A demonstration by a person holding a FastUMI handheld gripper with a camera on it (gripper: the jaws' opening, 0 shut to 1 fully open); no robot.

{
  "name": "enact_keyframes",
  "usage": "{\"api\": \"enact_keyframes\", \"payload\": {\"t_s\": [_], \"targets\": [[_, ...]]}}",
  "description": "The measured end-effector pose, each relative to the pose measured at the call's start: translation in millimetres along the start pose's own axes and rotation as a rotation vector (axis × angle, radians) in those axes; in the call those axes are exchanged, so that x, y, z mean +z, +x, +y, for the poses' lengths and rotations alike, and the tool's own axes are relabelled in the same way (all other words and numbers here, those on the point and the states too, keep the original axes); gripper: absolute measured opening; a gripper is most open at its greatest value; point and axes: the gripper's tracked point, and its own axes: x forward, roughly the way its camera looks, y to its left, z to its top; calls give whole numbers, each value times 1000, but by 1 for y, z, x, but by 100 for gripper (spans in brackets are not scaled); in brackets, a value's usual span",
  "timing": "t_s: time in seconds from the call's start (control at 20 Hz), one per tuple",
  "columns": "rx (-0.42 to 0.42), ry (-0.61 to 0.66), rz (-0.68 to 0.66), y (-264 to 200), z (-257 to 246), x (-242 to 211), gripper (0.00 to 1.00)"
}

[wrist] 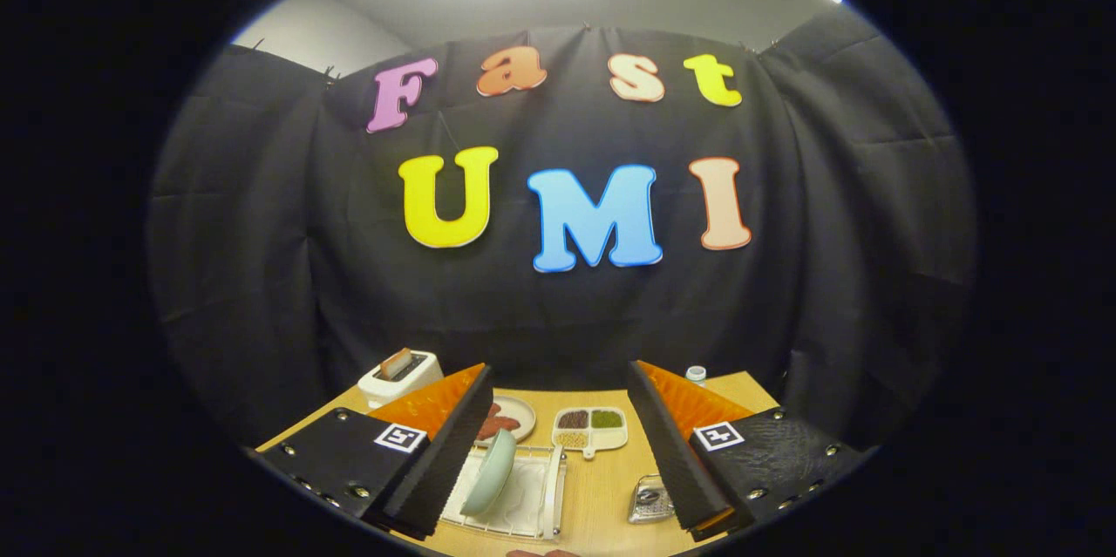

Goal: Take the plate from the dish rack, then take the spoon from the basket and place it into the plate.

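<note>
A pale green plate (488, 472) stands on edge in a white wire dish rack (545, 496) on the wooden table, close to the inner side of my left finger (453, 444). My gripper (558, 452) hovers above the table, open wide, with nothing between its fingers. A small clear basket (649, 500) with something metallic in it lies flat on the table beside my right finger (671, 452); I cannot make out a spoon in it.
Beyond the rack lie a round plate with reddish food (507, 419) and a white divided tray of grains (590, 428). A white toaster holding a slice (399, 374) stands at the far left, a small bottle (695, 375) at the far right. Black cloth walls the table (602, 487).
</note>
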Motion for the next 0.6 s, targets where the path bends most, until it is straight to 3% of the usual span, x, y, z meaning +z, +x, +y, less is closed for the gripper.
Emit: {"api": "enact_keyframes", "payload": {"t_s": [0.4, 0.6], "targets": [[91, 85, 281, 37, 37, -41, 96], [68, 56, 378, 52, 43, -56, 96]]}}
